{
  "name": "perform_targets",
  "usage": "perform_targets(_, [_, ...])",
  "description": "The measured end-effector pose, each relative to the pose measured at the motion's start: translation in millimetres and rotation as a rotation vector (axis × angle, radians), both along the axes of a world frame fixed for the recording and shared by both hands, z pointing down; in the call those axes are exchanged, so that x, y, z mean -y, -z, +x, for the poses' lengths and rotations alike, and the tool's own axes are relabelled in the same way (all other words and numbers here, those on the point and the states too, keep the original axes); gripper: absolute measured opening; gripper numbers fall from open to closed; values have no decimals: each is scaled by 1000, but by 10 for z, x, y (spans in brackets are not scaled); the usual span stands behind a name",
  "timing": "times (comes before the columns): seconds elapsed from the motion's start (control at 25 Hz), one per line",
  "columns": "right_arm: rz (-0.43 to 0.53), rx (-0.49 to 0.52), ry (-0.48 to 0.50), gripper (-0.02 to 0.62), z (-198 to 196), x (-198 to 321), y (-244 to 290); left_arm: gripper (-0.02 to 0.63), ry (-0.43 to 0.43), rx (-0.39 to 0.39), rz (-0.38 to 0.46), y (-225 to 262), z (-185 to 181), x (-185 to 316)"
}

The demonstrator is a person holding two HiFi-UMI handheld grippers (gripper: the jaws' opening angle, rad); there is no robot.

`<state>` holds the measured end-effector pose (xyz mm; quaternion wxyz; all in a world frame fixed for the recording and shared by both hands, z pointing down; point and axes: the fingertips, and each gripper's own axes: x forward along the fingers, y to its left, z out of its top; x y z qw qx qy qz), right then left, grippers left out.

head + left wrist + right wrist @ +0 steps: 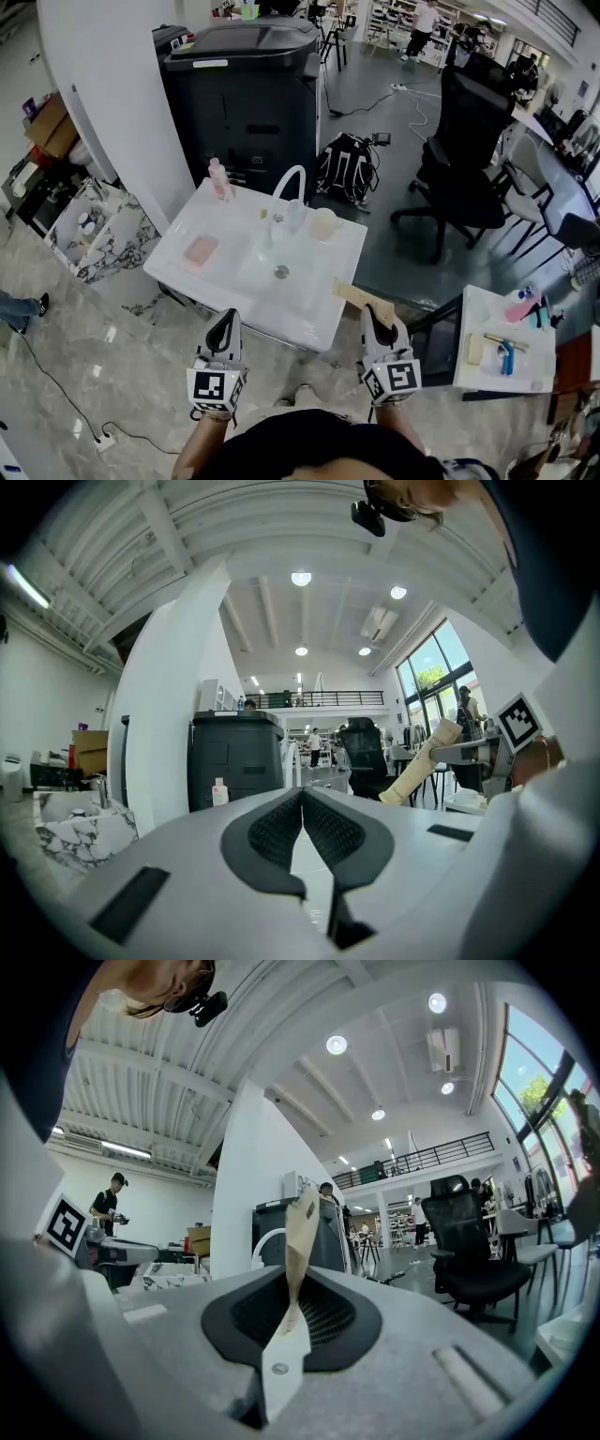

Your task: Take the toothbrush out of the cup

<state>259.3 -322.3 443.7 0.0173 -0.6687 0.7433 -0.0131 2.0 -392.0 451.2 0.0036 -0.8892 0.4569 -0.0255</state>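
Note:
My right gripper (378,321) is shut on a flat beige toothbrush (359,299), which sticks out forward and to the left over the white table's near edge. In the right gripper view the toothbrush (301,1232) rises from between the pressed pads. A pale cup (323,223) stands at the back of the white table (319,323), far from both grippers. My left gripper (225,328) is shut with nothing in it, level, just short of the table's front edge. Its pads (281,832) meet in the left gripper view, where the toothbrush (418,766) shows at the right.
On the table are a white arched faucet (289,183), a clear glass (294,216), a pink bottle (219,178), a pink soap (201,249) and a drain (281,272). A dark printer (244,89) stands behind, an office chair (464,141) and a backpack (344,169) to the right.

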Motion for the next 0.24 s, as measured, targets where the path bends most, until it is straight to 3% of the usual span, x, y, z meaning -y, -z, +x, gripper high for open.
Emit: perform_targets(0.24, [-1, -9, 4, 34, 66, 13, -25, 5, 34, -1, 16, 36, -67, 37])
